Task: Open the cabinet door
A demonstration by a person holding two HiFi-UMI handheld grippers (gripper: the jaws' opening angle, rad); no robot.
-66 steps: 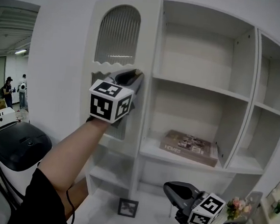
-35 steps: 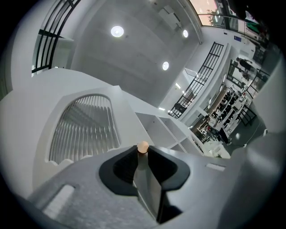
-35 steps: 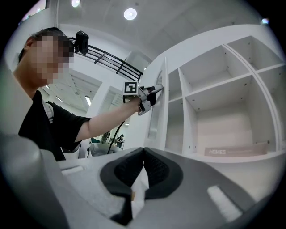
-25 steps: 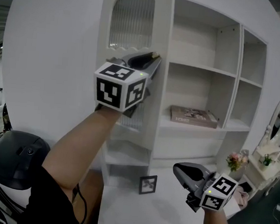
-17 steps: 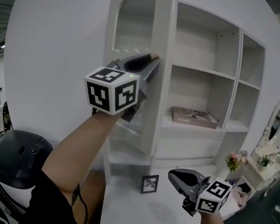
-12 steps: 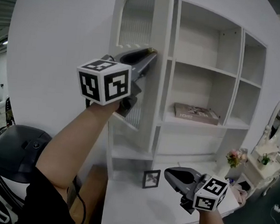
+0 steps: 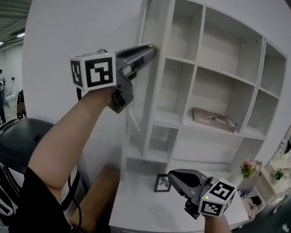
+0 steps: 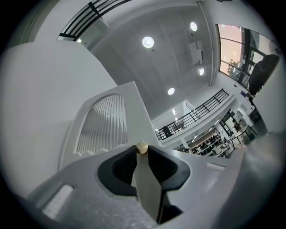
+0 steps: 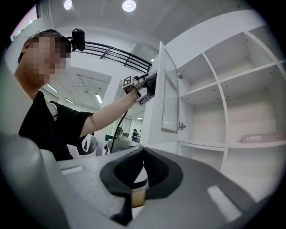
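Head view: left gripper [image 7: 151, 48] on door [image 7: 143, 100]

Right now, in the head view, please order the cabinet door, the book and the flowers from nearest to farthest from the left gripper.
1. cabinet door, its edge between the jaws of the left gripper.
2. book, on a shelf to the right.
3. flowers, low at the far right.

This is a mock home room staged inside a big open hall. A white shelving cabinet [image 7: 216, 69], a small picture frame [image 7: 162, 182] on the tabletop [image 7: 146, 211], flowers [image 7: 247, 168] and a mirrored dressing table [image 7: 277, 182] stand at lower right. The left gripper view shows a high ceiling with round lights [image 8: 148, 42] and a railed balcony [image 8: 192, 115].
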